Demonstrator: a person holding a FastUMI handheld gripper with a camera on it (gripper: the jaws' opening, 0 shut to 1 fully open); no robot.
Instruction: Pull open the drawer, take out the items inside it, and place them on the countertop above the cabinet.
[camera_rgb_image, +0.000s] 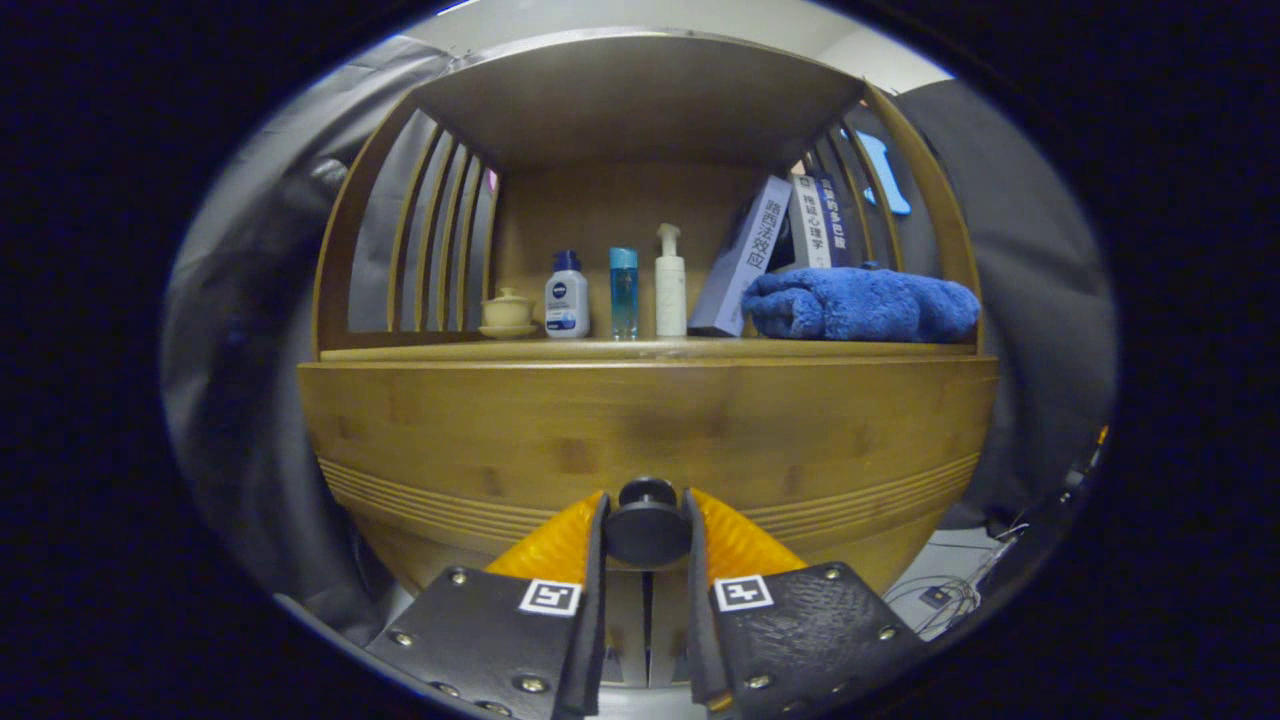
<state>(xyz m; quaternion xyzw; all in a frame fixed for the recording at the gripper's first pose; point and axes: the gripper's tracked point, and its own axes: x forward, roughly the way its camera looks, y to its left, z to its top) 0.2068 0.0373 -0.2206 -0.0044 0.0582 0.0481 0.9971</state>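
Observation:
A wooden cabinet fills the view, with a wide drawer front below its countertop. A round black knob sticks out of the drawer front low in the middle. My gripper is shut on that knob, one finger pressing each side of it. The drawer looks closed or barely out; its inside is hidden.
On the countertop stand a small lidded cup on a saucer, a white and blue bottle, a slim blue bottle, a white pump bottle, leaning books and a folded blue towel. Slatted sides and a shelf roof enclose it.

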